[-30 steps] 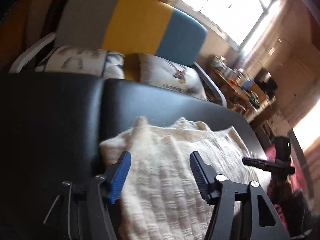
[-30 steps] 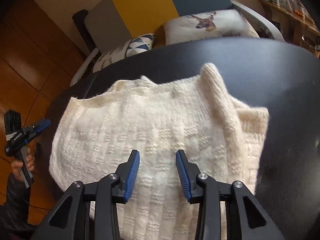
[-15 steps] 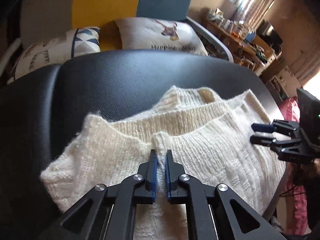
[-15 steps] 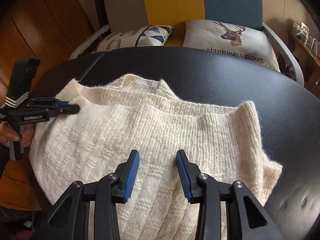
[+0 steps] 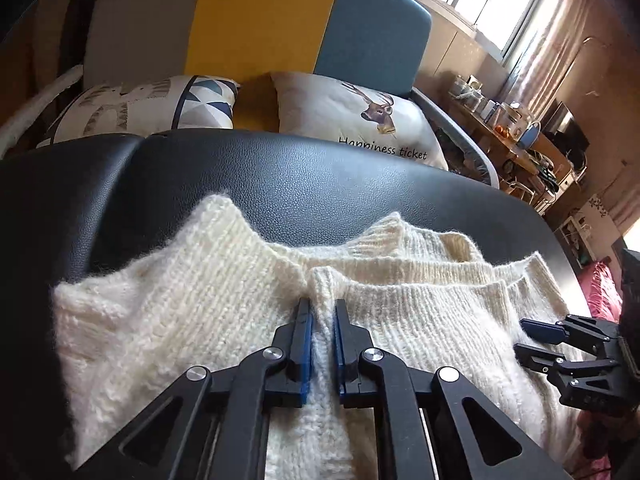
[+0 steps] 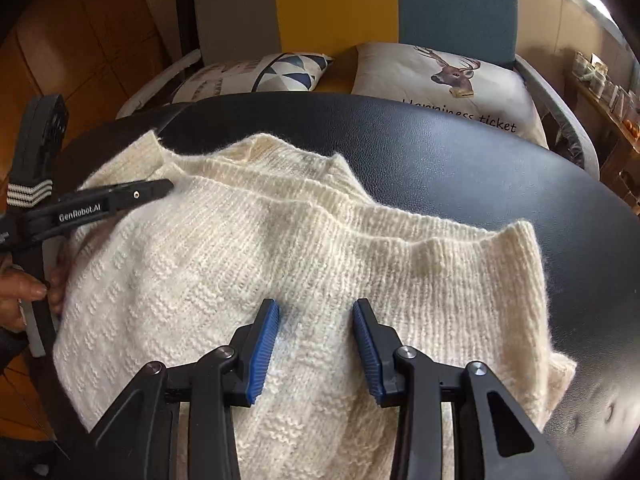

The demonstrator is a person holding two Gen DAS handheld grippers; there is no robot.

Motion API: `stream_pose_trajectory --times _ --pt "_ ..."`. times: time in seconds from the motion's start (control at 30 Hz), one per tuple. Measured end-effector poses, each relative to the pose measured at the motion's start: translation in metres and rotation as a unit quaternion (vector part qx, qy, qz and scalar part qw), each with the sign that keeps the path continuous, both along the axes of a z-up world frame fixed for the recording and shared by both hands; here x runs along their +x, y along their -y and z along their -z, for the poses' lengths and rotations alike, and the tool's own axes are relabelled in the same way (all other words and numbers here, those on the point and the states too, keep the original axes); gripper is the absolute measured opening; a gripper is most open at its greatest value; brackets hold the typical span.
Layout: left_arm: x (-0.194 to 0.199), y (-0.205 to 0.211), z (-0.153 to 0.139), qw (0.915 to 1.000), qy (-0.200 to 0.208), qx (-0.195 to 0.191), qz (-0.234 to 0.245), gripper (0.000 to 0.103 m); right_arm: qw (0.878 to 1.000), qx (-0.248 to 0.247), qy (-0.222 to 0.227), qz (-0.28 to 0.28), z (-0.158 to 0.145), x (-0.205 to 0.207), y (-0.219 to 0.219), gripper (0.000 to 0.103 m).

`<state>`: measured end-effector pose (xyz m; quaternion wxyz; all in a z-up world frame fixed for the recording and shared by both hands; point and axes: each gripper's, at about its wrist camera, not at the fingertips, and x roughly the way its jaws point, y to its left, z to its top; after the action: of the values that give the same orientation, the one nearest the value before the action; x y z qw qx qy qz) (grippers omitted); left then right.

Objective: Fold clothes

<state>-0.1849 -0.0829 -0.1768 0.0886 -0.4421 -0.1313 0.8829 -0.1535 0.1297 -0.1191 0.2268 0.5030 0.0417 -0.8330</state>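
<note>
A cream knitted sweater [image 5: 420, 320] lies folded on a black leather surface [image 5: 320, 176]; it also shows in the right wrist view [image 6: 304, 248]. My left gripper [image 5: 321, 312] is shut on a pinched ridge of the sweater's knit near its ribbed edge. It appears at the left of the right wrist view [image 6: 160, 188], low over the sweater's left corner. My right gripper [image 6: 316, 320] is open, just above the sweater's middle, holding nothing. It shows at the right of the left wrist view [image 5: 528, 336], jaws apart by the sweater's right edge.
Beyond the black surface stands a grey, yellow and blue sofa [image 5: 260, 24] with a deer cushion [image 5: 360, 116] and a triangle-pattern cushion [image 5: 160, 104]. A cluttered wooden shelf [image 5: 512, 128] is at the right. A wooden floor [image 6: 60, 40] lies to the left.
My left gripper closed from wide open onto a ridge of the sweater and keeps its hold. The right gripper stayed open over the sweater. Both views shifted a little closer.
</note>
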Motion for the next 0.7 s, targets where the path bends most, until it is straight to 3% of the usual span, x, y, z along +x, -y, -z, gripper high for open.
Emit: stream_pose_trajectory --times 0.23,0.4,0.53,0.63,0.67,0.7 --pt "0.022 0.019 -0.032 0.9996 -0.018 -0.015 0.019 0.019 1.0 -0.003 0.002 0.004 -0.009 0.001 0.002 0.039" --pt "0.032 0.034 -0.035 0.9969 -0.023 -0.068 0.032 0.035 0.998 -0.054 0.005 -0.016 -0.021 -0.002 0.013 0.04" --pt "0.029 0.04 -0.021 0.9932 -0.006 -0.113 0.027 0.035 1.0 0.014 0.009 -0.025 -0.007 -0.008 0.036 0.04" --pt "0.028 0.045 -0.009 0.9888 0.006 -0.147 0.023 0.036 0.997 0.078 -0.023 -0.018 -0.001 -0.01 0.041 0.039" --pt "0.028 0.048 -0.009 0.9908 0.012 -0.134 0.013 0.035 0.994 0.105 -0.034 0.0 0.001 -0.013 0.038 0.039" --pt "0.028 0.051 -0.009 0.9924 0.017 -0.122 0.003 0.035 0.995 0.099 -0.03 0.012 0.003 -0.016 0.032 0.041"
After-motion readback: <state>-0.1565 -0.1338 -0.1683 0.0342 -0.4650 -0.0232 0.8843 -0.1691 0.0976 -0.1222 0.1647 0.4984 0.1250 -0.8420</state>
